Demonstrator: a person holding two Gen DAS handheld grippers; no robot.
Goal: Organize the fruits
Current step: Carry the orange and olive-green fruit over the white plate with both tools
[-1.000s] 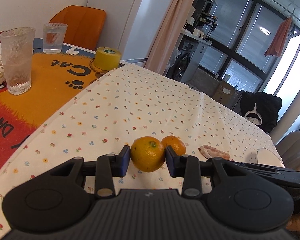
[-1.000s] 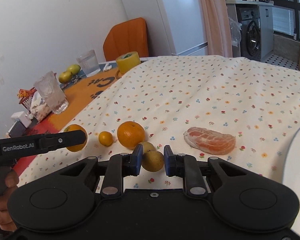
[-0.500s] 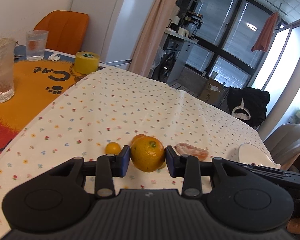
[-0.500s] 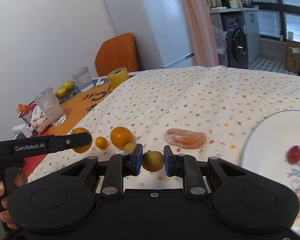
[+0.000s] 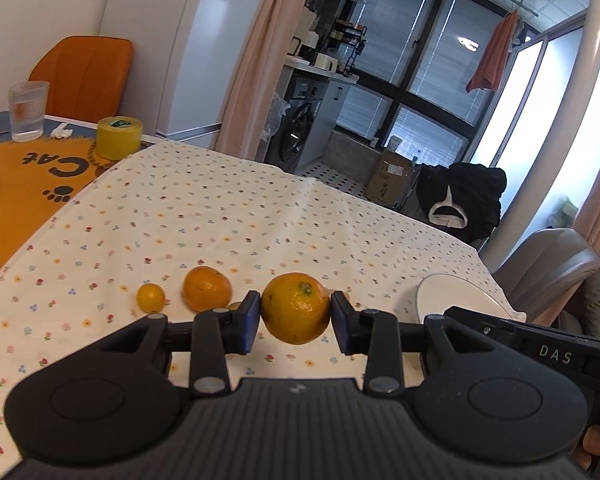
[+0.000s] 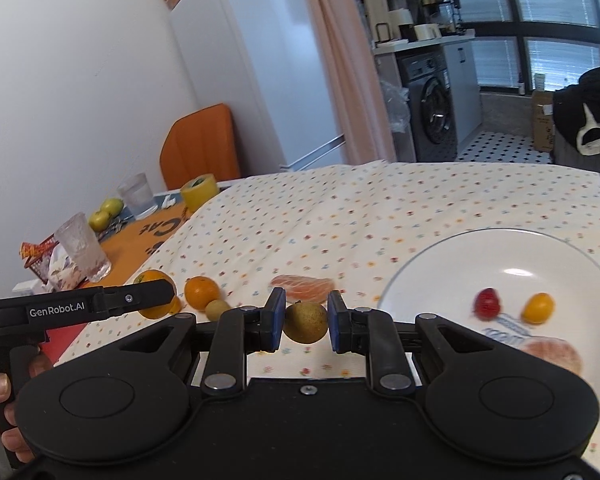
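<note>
Fruit partly sorted: white plate point(image 6: 428, 272) holds three pieces; left tongs point(image 5: 295, 316) clamp an orange point(image 5: 296, 307), right tongs point(image 6: 305, 320) grip a small brown pear point(image 6: 305, 322); four lie loose on the bench point(image 6: 380, 208).

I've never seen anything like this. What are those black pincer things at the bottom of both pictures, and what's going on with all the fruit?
They are hand-held grippers, one in each of a person's hands, each with a camera looking along its fingers. The left gripper holds a large orange; the right gripper holds a small brownish-green fruit. On the flowered tablecloth lie an orange, smaller yellow fruits and a peeled citrus piece. The white plate already holds a few fruits.
</note>
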